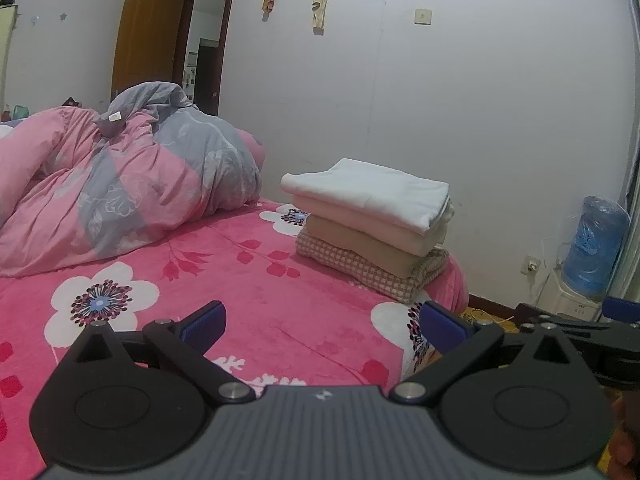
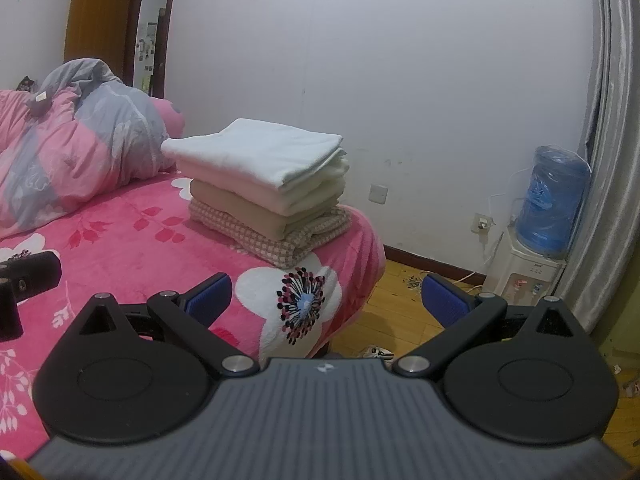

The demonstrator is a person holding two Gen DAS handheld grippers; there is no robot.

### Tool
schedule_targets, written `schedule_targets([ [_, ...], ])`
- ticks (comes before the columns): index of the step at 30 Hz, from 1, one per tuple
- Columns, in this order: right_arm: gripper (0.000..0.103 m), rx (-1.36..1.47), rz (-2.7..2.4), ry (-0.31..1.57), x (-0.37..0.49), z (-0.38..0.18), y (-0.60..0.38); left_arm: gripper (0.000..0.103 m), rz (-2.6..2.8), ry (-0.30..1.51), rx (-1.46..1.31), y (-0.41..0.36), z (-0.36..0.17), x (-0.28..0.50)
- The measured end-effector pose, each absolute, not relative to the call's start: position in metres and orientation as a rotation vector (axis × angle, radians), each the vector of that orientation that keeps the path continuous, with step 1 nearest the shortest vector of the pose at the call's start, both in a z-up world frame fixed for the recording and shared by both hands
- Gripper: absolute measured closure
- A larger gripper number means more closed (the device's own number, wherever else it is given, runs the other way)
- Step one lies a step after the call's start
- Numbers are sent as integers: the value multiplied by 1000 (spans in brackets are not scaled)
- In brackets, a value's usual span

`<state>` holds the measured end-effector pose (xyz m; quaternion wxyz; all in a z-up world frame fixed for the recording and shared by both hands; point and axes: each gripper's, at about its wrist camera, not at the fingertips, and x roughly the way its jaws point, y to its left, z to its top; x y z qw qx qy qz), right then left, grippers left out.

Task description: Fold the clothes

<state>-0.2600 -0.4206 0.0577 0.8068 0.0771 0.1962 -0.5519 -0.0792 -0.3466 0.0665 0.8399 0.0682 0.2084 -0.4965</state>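
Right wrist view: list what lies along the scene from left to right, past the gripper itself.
Crumpled pink and grey quilt → stack of folded clothes on the bed corner → white wall socket → blue water bottle on its dispenser → grey curtain.

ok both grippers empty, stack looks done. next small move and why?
Probably swing both toward the crumpled quilt. The left gripper and right gripper are open and hold nothing, the folded stack sits tidy at the corner of the bed, and no loose garment shows on the bed in front of them.
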Motion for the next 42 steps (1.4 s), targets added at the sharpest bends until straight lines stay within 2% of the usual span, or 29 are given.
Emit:
schedule_targets([
  [42, 1, 168, -1176, 433, -257, 54, -420, 0, -1046, 454, 144, -346, 61, -75],
])
